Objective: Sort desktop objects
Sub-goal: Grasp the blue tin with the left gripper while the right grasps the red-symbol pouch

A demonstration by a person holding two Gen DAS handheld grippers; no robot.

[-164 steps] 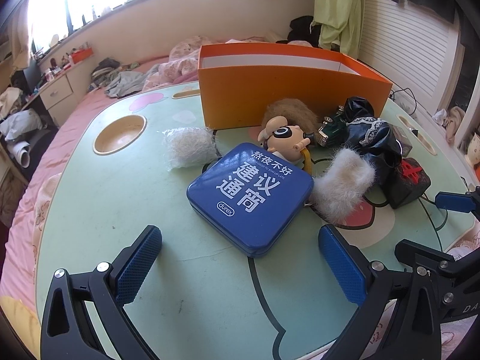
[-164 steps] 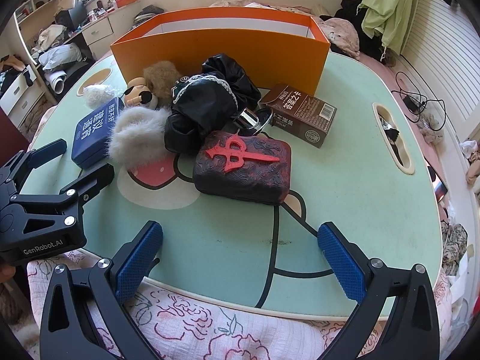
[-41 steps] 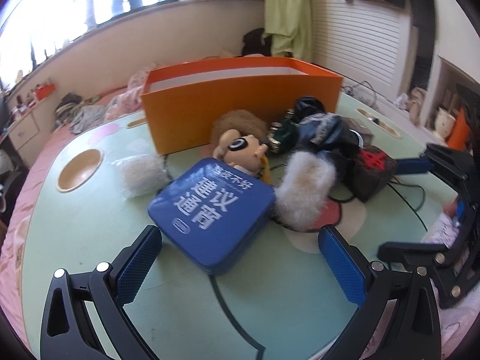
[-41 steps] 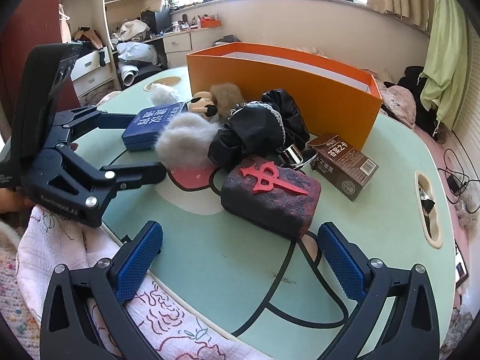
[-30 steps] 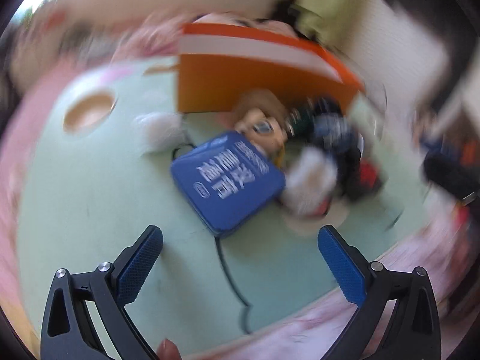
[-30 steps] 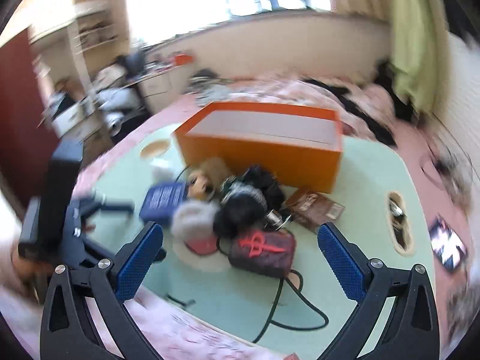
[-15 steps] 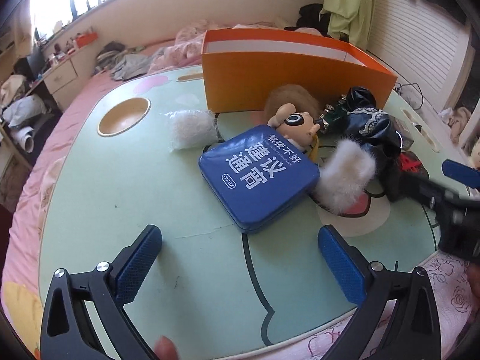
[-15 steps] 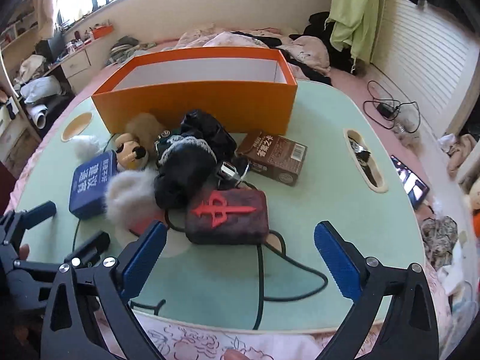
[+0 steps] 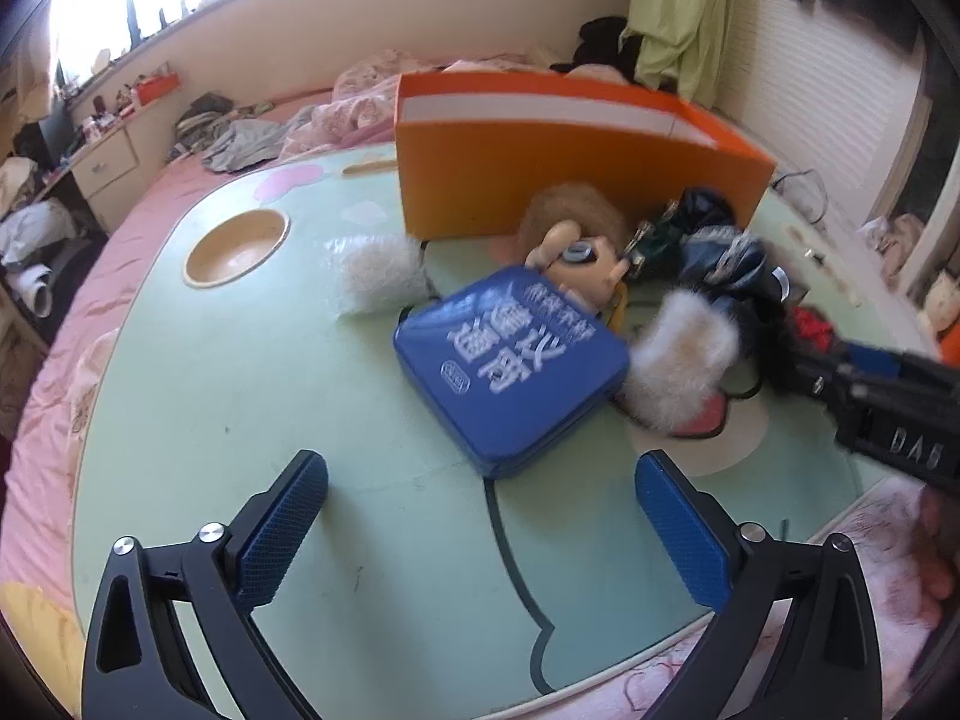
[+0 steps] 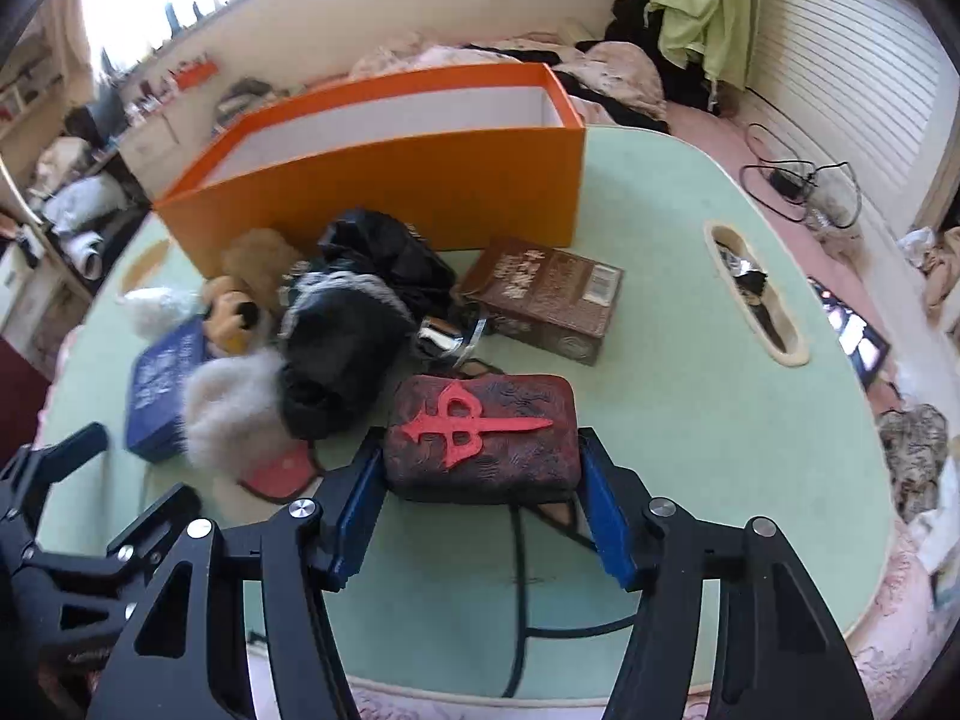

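A dark red case (image 10: 480, 426) with a red raised emblem lies on the pale green table (image 10: 690, 420). My right gripper (image 10: 479, 443) straddles its near end. The jaws are closing, and the blue pads (image 10: 360, 504) touch the case on both sides. The left gripper (image 9: 480, 468) hovers open over the table with nothing between its fingers. A blue tin (image 9: 510, 372) lies just beyond its fingertips. An open orange box (image 10: 390, 180) stands at the back of the pile.
Around the case lie a black cloth bundle (image 10: 354, 330), a brown carton (image 10: 546, 294), a doll (image 9: 576, 252) and white fluffy pieces (image 9: 678, 354). A black cable (image 10: 522, 570) runs under the case. The table has a round cup recess (image 9: 234, 246) and a long slot (image 10: 756, 294).
My right gripper has come down and forward, and its wide-open jaws have closed in on the dark red case. The left gripper has stayed open and only turned a little.
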